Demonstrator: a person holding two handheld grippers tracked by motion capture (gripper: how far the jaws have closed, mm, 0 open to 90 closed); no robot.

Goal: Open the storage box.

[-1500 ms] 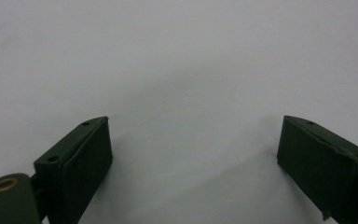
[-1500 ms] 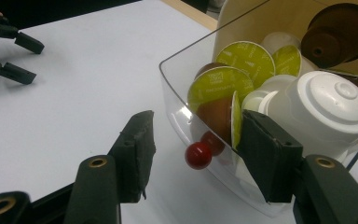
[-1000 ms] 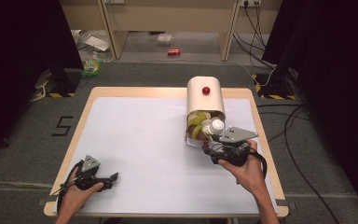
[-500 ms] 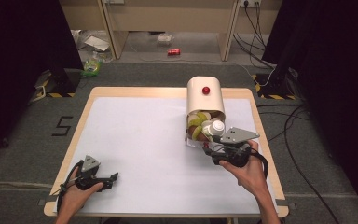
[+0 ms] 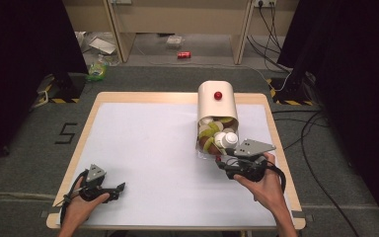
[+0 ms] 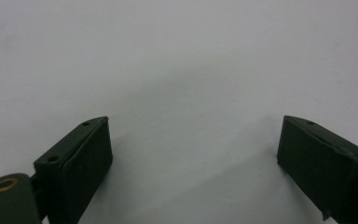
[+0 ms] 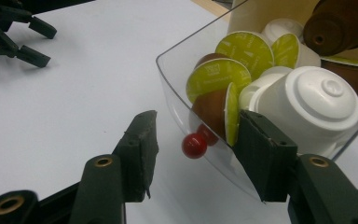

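**Two tongs out, the right one at the capsule drawer**

Right tongs (image 5: 221, 161) are sitting low at the near right of the table (image 5: 148, 143), pointing at the clear drawer (image 7: 175, 77) that is sticking out of the cream housing (image 5: 212, 106). Jaws are standing partly open, straddling the small red knob (image 7: 194, 145) on the drawer's front wall. The knob is lying between the pads, with neither pad touching it. The far-side pad is sitting close against the clear wall; whether it is pressing I cannot tell.

The drawer is holding a heap of coffee capsules: green-lidded ones (image 7: 218, 74) are leaning against the front wall, and a white capsule (image 7: 324, 100) is lying on top at the near corner. The housing is lying on its back at the table's far right, with a red dot (image 5: 218, 95) showing on top.

Left tongs (image 5: 119, 188) are resting at the near left corner, well apart from the drawer, jaws spread wide over bare white table, gripping nothing.
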